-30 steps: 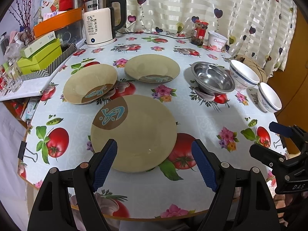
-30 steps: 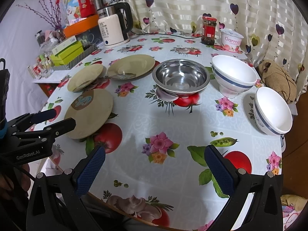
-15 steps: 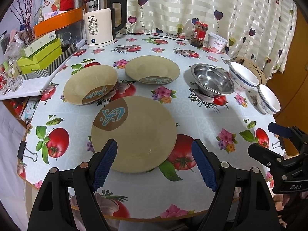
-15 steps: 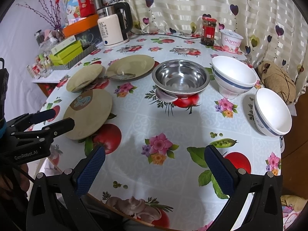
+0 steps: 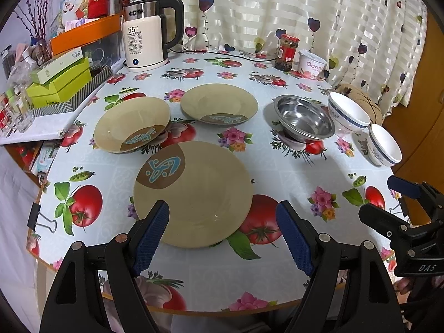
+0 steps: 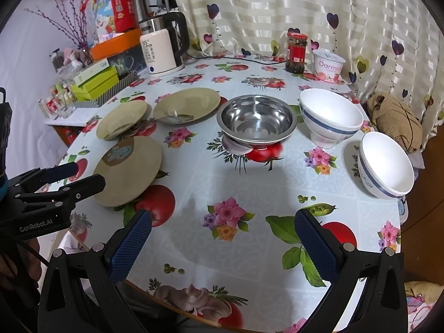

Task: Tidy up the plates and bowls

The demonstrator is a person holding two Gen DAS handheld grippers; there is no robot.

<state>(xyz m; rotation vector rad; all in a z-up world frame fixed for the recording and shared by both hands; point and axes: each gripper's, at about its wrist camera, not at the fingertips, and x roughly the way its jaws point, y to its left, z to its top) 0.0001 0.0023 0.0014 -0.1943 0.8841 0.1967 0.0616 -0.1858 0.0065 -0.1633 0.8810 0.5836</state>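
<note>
Tan plates sit on the flowery tablecloth (image 5: 291, 183): the big plate (image 5: 194, 194) is nearest, with two smaller plates (image 5: 131, 123) (image 5: 219, 105) behind it. To their right stand a shiny steel bowl (image 6: 256, 119) and two white bowls (image 6: 330, 118) (image 6: 384, 163). The left gripper (image 5: 222, 236) and the right gripper (image 6: 219, 247) are both wide open and hold nothing, near the table edge.

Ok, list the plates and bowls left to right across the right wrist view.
small tan plate → large tan plate → far tan plate → steel bowl → bigger white bowl → smaller white bowl. The first two overlap somewhat in left-right span; I ordered them by their centres.
</note>
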